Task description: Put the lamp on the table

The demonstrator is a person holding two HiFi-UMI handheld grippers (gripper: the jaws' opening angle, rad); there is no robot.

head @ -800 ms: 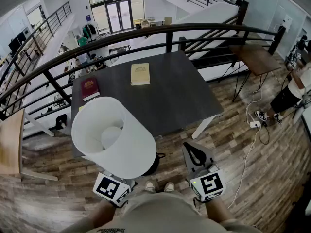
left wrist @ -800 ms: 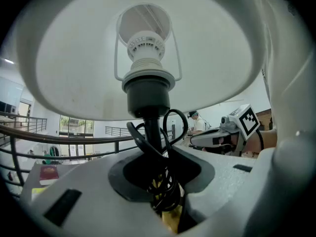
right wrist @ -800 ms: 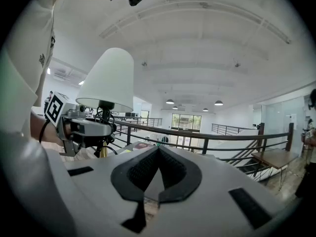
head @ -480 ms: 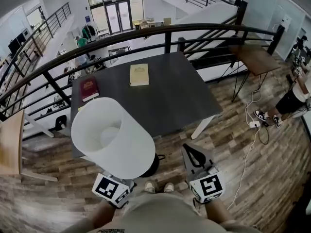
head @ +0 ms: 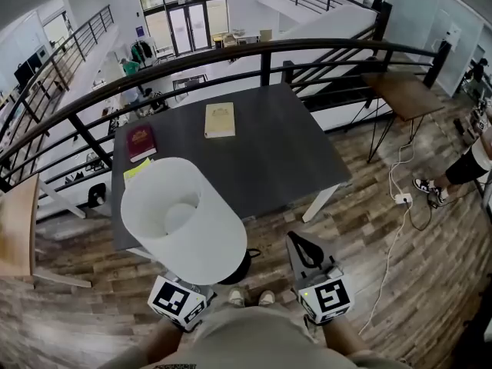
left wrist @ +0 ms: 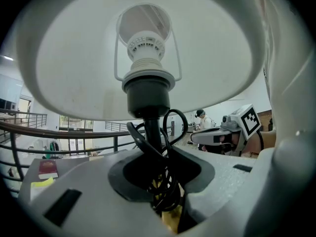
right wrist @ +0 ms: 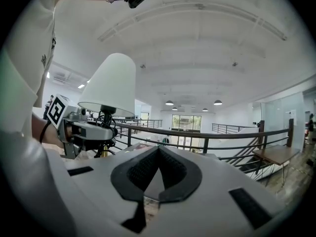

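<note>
Lamp (head: 184, 221) rides upright in the left hand-held gripper (left wrist: 159, 179), whose jaws are clenched on the black stem (left wrist: 151, 127) and coiled cord. The shade has drifted slightly, uncovering a yellow note (head: 137, 169) on the tabletop (head: 269, 152). It hangs at the near edge, not yet set down. The right hand-held gripper (head: 305, 246) is closed and empty.

Place: mezzanine level of a bright open-plan workplace
Edge: black metal railing (head: 266, 52) overlooking a lower floor
Below: tall glass entrance doors (head: 181, 23)
Floor: brown wood-look planks (head: 400, 283)
Furniture: dark grey rectangular table (head: 269, 152)
</note>
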